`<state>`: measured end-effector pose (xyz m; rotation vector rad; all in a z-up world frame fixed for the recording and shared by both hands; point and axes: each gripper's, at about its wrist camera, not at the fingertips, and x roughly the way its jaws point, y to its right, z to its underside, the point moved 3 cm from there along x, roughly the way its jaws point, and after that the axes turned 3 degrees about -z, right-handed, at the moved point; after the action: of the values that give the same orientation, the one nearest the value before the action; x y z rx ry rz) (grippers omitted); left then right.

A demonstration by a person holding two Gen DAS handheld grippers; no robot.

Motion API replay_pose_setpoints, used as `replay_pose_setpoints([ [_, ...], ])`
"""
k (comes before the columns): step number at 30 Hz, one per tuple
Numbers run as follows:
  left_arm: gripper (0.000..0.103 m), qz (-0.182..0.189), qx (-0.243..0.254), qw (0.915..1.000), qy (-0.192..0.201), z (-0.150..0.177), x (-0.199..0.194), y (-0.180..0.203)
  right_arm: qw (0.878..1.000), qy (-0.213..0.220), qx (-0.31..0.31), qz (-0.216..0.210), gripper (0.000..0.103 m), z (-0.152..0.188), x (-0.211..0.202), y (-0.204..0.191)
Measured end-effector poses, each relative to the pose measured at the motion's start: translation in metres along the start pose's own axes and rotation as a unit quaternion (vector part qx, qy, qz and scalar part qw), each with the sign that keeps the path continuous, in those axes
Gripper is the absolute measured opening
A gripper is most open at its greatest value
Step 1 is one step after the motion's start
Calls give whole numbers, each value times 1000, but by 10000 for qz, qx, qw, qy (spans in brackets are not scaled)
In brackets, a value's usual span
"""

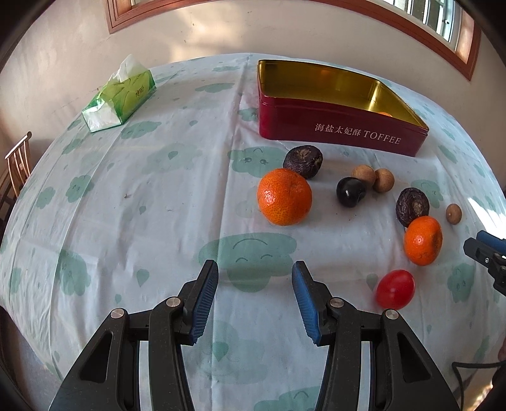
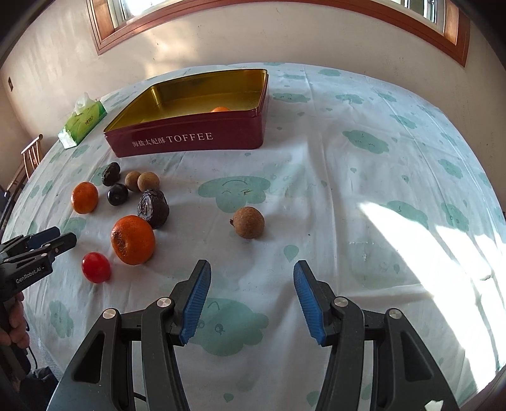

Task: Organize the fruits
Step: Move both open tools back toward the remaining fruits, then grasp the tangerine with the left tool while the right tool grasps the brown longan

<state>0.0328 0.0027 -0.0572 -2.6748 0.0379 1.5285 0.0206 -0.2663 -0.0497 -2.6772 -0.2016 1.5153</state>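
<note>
We see glossy metal tin (image 1: 341,126) | soft matt cloth (image 1: 142,196) | shiny smooth tomato (image 1: 395,289) | ribbed blue pads (image 1: 205,300)

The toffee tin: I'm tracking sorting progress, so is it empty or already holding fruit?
Not empty: the lidless toffee tin holds one orange fruit, peeking above its front wall. Anything lower inside is hidden.

A pale, cream-coloured plaster wall (image 2: 284,41) rises beyond the jaws, carrying reddish-brown wooden window frames (image 2: 196,17) along its top. Ahead of the jaws, a white cloth printed with green smiling clouds (image 2: 363,142) covers the surface. Bright sunlight (image 2: 427,246) falls across the cloth to the right of the right jaws. A light wooden slatted chair back (image 1: 19,161) stands far left.
</note>
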Motion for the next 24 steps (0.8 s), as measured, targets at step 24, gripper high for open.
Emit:
replay_pose_setpoints([
  [24, 56, 174, -27, 9998, 58, -29, 21, 9, 9999, -79, -100, 32, 32, -27, 33, -4],
])
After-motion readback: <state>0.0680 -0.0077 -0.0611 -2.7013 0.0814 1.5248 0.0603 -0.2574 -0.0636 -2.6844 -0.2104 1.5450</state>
